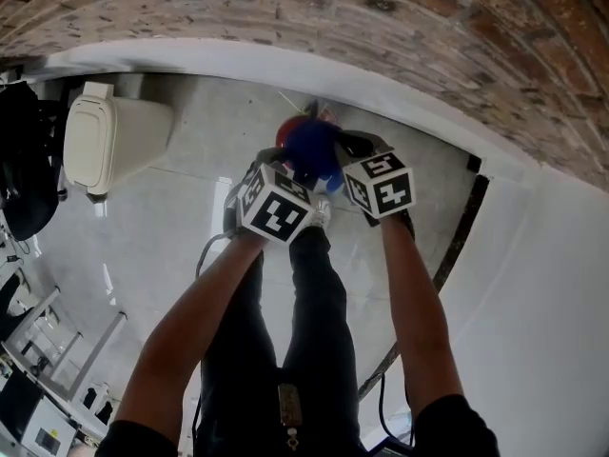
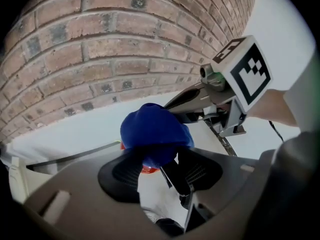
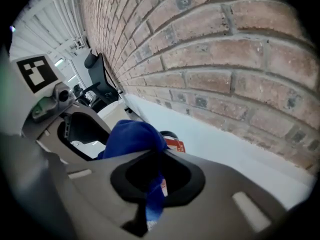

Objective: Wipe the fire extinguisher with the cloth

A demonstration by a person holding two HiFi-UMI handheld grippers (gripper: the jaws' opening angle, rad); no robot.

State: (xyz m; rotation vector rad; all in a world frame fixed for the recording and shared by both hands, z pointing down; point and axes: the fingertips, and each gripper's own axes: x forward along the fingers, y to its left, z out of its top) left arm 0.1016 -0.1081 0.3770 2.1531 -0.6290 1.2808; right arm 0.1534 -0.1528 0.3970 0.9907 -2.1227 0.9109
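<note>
A blue cloth point(image 1: 309, 146) is draped over the top of the red fire extinguisher point(image 1: 288, 129), which stands on the floor against the wall. My right gripper point(image 1: 341, 152) comes in from the right and is shut on the blue cloth point(image 3: 132, 136), a fold of which hangs down between its pads; a red label of the extinguisher point(image 3: 175, 145) peeks out behind. My left gripper point(image 1: 285, 168) stands open at the left with its jaws wide. The cloth-covered top point(image 2: 152, 131), a strip of red body point(image 2: 145, 170) and a black lever sit between its pads.
A brick wall point(image 1: 400, 27) with a white base band point(image 1: 238, 60) runs behind the extinguisher. A white plastic bin point(image 1: 105, 141) stands at the left, and a black cable point(image 1: 457, 246) lies along the floor at the right. The person's legs point(image 1: 304, 312) stand right below the grippers.
</note>
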